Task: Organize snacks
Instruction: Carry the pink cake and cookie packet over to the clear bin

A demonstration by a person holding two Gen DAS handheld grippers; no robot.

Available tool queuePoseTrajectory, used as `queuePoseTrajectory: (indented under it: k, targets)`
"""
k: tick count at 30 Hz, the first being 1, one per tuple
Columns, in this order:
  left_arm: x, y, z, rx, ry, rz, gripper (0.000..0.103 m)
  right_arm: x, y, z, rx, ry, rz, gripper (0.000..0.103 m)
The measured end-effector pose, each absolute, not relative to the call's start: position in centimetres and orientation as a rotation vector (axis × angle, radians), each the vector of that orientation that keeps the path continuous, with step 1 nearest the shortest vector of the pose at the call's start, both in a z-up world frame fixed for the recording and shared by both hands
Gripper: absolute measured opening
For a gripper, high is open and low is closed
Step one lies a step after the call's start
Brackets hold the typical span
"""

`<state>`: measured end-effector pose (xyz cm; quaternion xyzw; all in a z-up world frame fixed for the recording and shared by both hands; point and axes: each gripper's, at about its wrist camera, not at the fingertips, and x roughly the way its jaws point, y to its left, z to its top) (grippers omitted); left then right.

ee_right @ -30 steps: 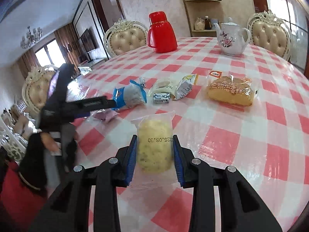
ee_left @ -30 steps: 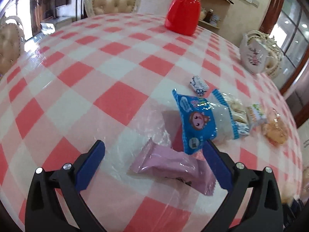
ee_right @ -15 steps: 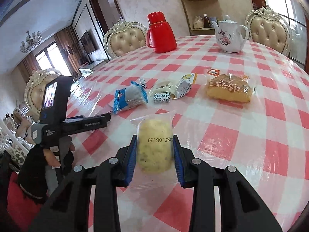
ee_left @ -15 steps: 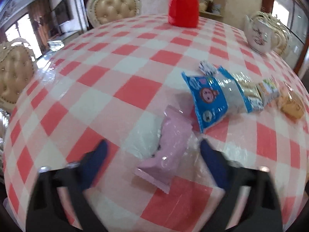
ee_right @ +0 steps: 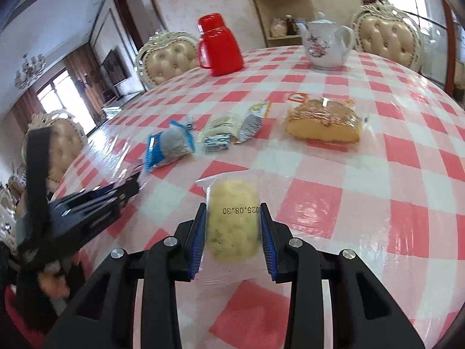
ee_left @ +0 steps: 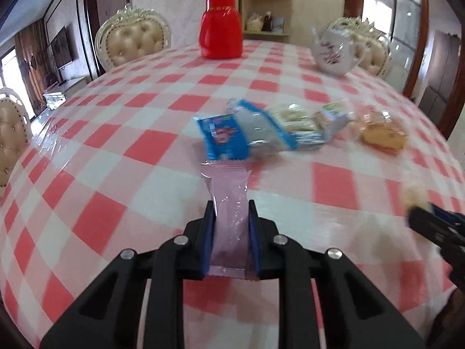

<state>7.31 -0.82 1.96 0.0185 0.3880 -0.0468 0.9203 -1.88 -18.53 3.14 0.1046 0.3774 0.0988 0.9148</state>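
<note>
Both cameras sit low and close behind their own fingers, tilted down across the checked table point(ee_left: 110, 145) toward its far side. The left wrist view looks from the near left edge, the right wrist view from further right. Both share the red flask point(ee_left: 221, 26) point(ee_right: 219, 49), the teapot point(ee_left: 334, 53) point(ee_right: 327, 45) and the snack row.

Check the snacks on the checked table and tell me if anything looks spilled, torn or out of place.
Nothing looks spilled or torn. The snacks lie loosely, at mixed angles: the blue packet is skewed and the cake slice sits apart. The left tongs have just closed on the pink packet; the right tongs grip the yellow pastry.
</note>
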Motion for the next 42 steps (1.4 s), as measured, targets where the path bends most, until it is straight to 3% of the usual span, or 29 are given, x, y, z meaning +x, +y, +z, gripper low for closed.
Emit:
queuePoseTrajectory:
  k: [20,42]
  targets:
    - [-1.0,-1.2,3.2,-0.125,0.73,-0.163,0.022,-6.8,-17.0,2.7,0.265,0.779,0.213,0.034]
    - [-9.8,2.2,3.8,-0.09,0.714,-0.143,0.022,-14.1,-11.5,2.9,0.212,0.784,0.368,0.034]
